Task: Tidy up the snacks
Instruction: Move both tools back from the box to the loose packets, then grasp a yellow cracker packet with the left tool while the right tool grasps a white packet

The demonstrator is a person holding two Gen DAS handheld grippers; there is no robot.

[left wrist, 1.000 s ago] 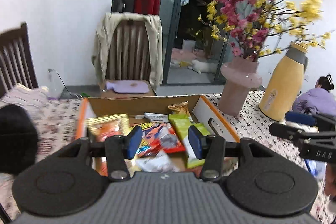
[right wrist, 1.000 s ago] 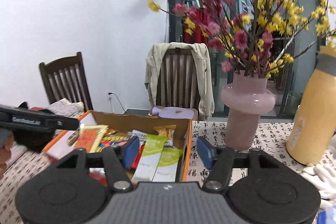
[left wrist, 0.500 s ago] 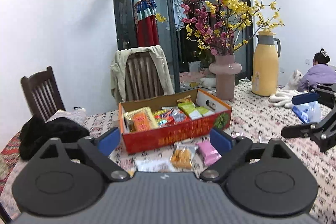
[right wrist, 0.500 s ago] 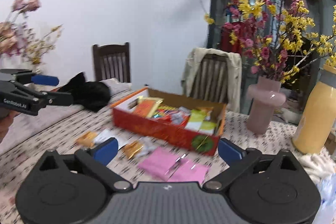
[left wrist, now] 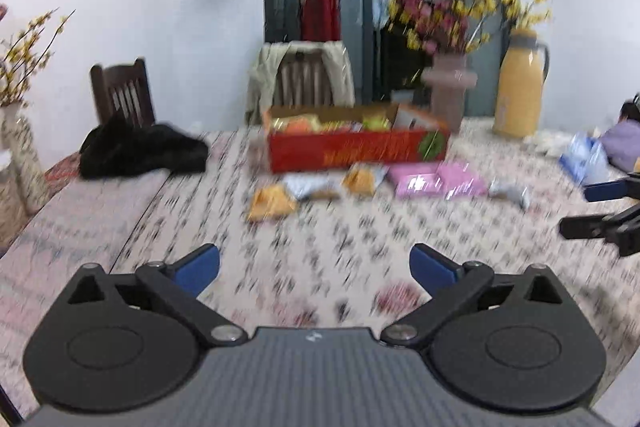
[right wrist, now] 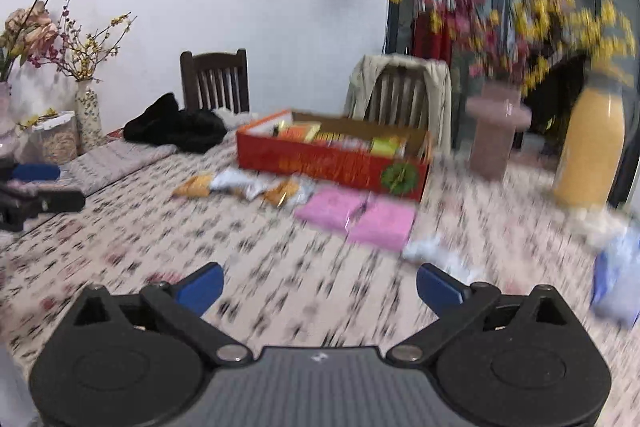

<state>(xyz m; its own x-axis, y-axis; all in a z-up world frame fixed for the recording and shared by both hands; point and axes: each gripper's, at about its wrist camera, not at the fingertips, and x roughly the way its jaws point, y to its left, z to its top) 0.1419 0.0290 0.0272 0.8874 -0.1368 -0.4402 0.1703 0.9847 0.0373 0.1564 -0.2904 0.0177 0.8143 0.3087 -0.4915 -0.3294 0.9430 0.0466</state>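
Observation:
A red cardboard box (left wrist: 356, 147) (right wrist: 332, 163) holding several snack packets stands on the patterned table. In front of it lie loose snacks: orange packets (left wrist: 272, 203) (right wrist: 194, 185), a silver packet (left wrist: 308, 185) (right wrist: 236, 183) and two pink packets (left wrist: 436, 181) (right wrist: 356, 213). My left gripper (left wrist: 314, 267) is open and empty, well back from the snacks. My right gripper (right wrist: 320, 287) is open and empty too. Each shows at the edge of the other's view: the right gripper (left wrist: 604, 211), the left gripper (right wrist: 36, 191). Both views are motion-blurred.
A pink vase of flowers (left wrist: 450, 95) (right wrist: 496, 131) and a yellow thermos (left wrist: 520, 87) (right wrist: 592, 147) stand right of the box. Black clothing (left wrist: 140, 151) (right wrist: 176, 127) lies at the left. Chairs (left wrist: 304, 79) stand behind the table. A blue-white bag (right wrist: 620, 275) lies at the right.
Both grippers have pulled back from over the box to far from it, and both have opened wide. The loose snacks in front of the box have come into view.

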